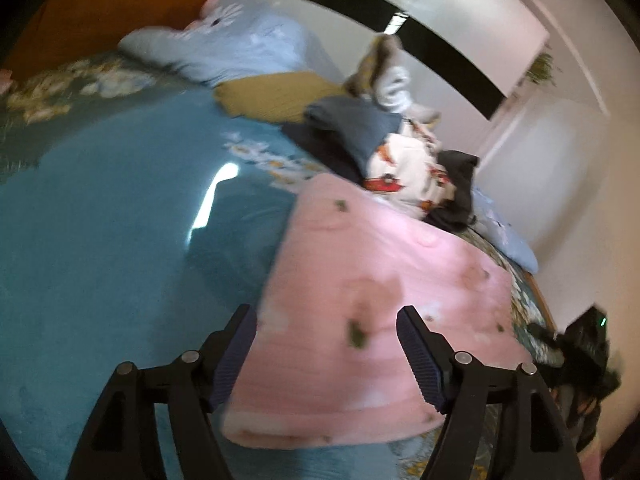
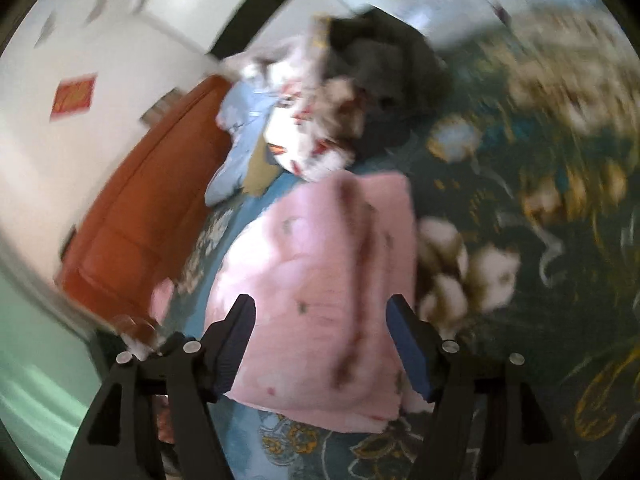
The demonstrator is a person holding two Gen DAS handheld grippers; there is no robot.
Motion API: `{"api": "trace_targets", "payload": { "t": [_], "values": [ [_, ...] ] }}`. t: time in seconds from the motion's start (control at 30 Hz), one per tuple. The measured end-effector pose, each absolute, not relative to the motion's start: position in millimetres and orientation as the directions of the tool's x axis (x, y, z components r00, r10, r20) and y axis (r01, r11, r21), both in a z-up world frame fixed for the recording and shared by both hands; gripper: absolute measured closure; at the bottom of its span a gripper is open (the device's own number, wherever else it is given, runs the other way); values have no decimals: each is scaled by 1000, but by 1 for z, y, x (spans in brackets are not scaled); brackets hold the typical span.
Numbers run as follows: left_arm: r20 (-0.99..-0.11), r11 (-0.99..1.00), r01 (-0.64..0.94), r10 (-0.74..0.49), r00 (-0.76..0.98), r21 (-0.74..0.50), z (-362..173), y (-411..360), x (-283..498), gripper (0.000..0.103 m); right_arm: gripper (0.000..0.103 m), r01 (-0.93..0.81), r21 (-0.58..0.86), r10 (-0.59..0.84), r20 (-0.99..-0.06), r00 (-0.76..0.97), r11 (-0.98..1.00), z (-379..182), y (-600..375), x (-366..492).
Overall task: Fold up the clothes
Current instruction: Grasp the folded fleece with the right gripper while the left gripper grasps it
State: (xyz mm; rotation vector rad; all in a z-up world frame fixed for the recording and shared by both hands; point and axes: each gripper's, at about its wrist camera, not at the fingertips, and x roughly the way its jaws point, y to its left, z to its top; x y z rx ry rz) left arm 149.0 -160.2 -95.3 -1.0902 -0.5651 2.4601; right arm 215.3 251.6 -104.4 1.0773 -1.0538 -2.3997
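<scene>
A pink garment (image 1: 372,312) with small dark prints lies folded flat on the teal bedspread (image 1: 100,240). My left gripper (image 1: 326,314) is open just above the garment's near part, holding nothing. The same pink garment shows in the right wrist view (image 2: 320,280), with a dark stripe along it. My right gripper (image 2: 320,304) is open over its near end, holding nothing. Both views are motion-blurred.
A pile of unfolded clothes (image 1: 404,160) lies behind the garment: white printed, dark blue, black. A light blue pillow (image 1: 248,48) and mustard cloth (image 1: 276,92) lie by the orange headboard (image 2: 148,208). The flowered bedspread border (image 2: 520,220) runs alongside. A black device (image 1: 580,352) shows at the bed's edge.
</scene>
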Motion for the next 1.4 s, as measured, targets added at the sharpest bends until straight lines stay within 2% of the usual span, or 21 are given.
{"api": "trace_targets", "payload": {
  "t": [0.13, 0.17, 0.2, 0.23, 0.37, 0.47, 0.6, 0.7, 0.83, 1.0, 1.13, 1.4],
  "values": [
    [-664, -835, -151, 519, -538, -530, -118, -164, 123, 27, 33, -69, 763, -576, -541, -613, -643, -129, 250, 206],
    [-674, -830, -157, 532, -513, -536, -121, -162, 116, 27, 30, -74, 767, -585, -544, -602, -638, -134, 248, 204],
    [-679, -823, -163, 546, -490, -544, -125, -158, 109, 27, 21, -75, 775, -597, -540, -593, -628, -138, 246, 200],
    [-684, -816, -169, 561, -466, -553, -128, -154, 102, 27, 20, -78, 781, -606, -539, -586, -619, -142, 244, 197],
    [-669, -769, -191, 629, -395, -610, -135, -143, 80, 26, 20, -83, 780, -605, -543, -582, -620, -147, 241, 183],
    [-677, -761, -212, 645, -354, -614, -139, -134, 68, 22, 20, -74, 774, -603, -545, -583, -628, -149, 239, 171],
    [-663, -736, -251, 676, -320, -629, -141, -132, 61, 16, 18, -53, 778, -613, -533, -582, -626, -150, 236, 154],
    [-635, -710, -272, 703, -319, -650, -143, -136, 63, 15, 14, -35, 778, -621, -527, -580, -627, -151, 234, 149],
    [-579, -663, -308, 748, -326, -683, -145, -141, 66, 9, 13, -1, 776, -637, -518, -571, -631, -152, 233, 146],
    [-553, -649, -333, 759, -343, -684, -145, -141, 70, 5, 13, 46, 788, -669, -488, -561, -613, -154, 237, 148],
    [-568, -665, -347, 746, -346, -662, -142, -135, 69, 4, 11, 8, 776, -650, -523, -552, -631, -152, 231, 138],
    [-546, -641, -318, 765, -342, -699, -145, -134, 60, 4, 14, 39, 764, -656, -526, -541, -644, -155, 225, 104]
  ]
}}
